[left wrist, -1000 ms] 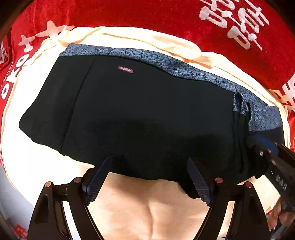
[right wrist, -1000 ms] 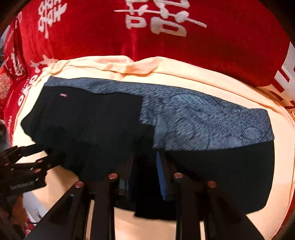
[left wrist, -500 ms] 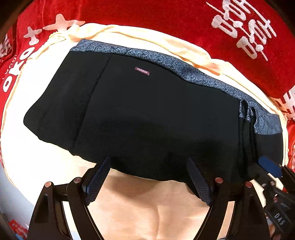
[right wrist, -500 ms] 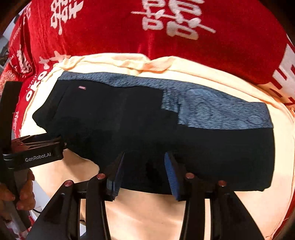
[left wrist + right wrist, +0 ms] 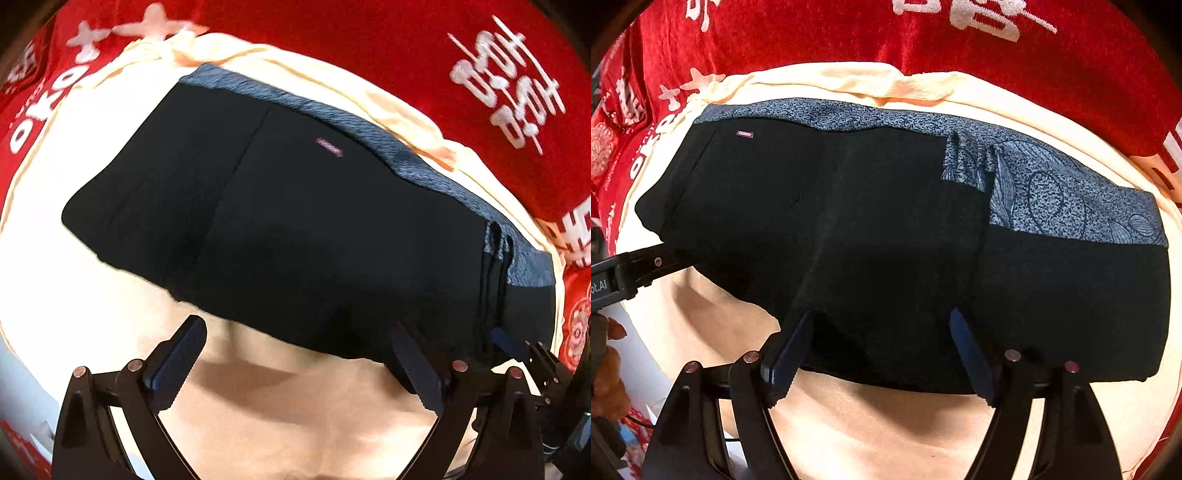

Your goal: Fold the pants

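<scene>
Fingers [image 5: 188, 350] of both grippers spread, empty, at pants [image 5: 871, 229] near edge; leaf-print band [image 5: 1052, 192] clear only in right view.

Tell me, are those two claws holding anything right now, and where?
Nothing is held. The left hand-held gripper and right hand-held gripper are both open at the near edge of the pants.

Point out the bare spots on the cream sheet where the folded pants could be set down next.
Bare cream sheet lies between the pants and the camera, widest below the right gripper. A narrower strip runs left of the pants. The far side is crowded by bunched sheet against the red cloth.
</scene>
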The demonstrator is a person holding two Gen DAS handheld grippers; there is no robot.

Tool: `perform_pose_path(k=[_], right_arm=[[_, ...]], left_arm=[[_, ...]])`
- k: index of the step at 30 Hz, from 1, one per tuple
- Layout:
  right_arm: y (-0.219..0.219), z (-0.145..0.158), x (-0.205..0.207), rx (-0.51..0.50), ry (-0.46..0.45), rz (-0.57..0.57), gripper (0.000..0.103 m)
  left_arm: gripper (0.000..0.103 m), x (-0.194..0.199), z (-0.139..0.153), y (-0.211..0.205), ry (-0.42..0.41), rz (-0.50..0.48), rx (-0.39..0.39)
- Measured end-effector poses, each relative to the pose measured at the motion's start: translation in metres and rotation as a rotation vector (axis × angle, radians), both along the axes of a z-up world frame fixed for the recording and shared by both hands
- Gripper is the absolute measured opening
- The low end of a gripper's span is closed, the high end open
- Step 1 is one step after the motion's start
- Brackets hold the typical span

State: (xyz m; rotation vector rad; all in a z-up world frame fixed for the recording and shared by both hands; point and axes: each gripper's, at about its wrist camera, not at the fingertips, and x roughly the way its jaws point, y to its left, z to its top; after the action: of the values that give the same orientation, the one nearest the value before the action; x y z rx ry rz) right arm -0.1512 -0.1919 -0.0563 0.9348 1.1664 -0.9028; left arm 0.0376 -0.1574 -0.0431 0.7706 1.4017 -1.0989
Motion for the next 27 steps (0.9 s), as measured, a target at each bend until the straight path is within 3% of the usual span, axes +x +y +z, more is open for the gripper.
perform_pose_path(k=[8, 11, 15, 19, 27], right_arm=[[0.001, 0.000, 0.004, -0.002, 0.012, 0.018, 0.085], [0.000, 0.000, 0.005, -0.001, 0.015, 0.023, 0.086], [0.000, -0.002, 0.008, 0.005, 0.019, 0.033, 0.087], [0.000, -0.002, 0.010, 0.005, 0.023, 0.041, 0.088], [-0.002, -0.002, 0.010, 0.015, 0.019, 0.052, 0.088]], left_arm=[[0.100, 0.027, 0.002, 0.015, 0.009, 0.109, 0.000], [0.100, 0.041, 0.001, 0.022, 0.077, 0.170, -0.022], [0.100, 0.068, 0.006, 0.034, 0.137, 0.329, -0.109], [0.100, 0.087, -0.005, 0.036, 0.200, 0.438, -0.125], [0.100, 0.097, -0.026, 0.028, 0.286, 0.487, -0.172]])
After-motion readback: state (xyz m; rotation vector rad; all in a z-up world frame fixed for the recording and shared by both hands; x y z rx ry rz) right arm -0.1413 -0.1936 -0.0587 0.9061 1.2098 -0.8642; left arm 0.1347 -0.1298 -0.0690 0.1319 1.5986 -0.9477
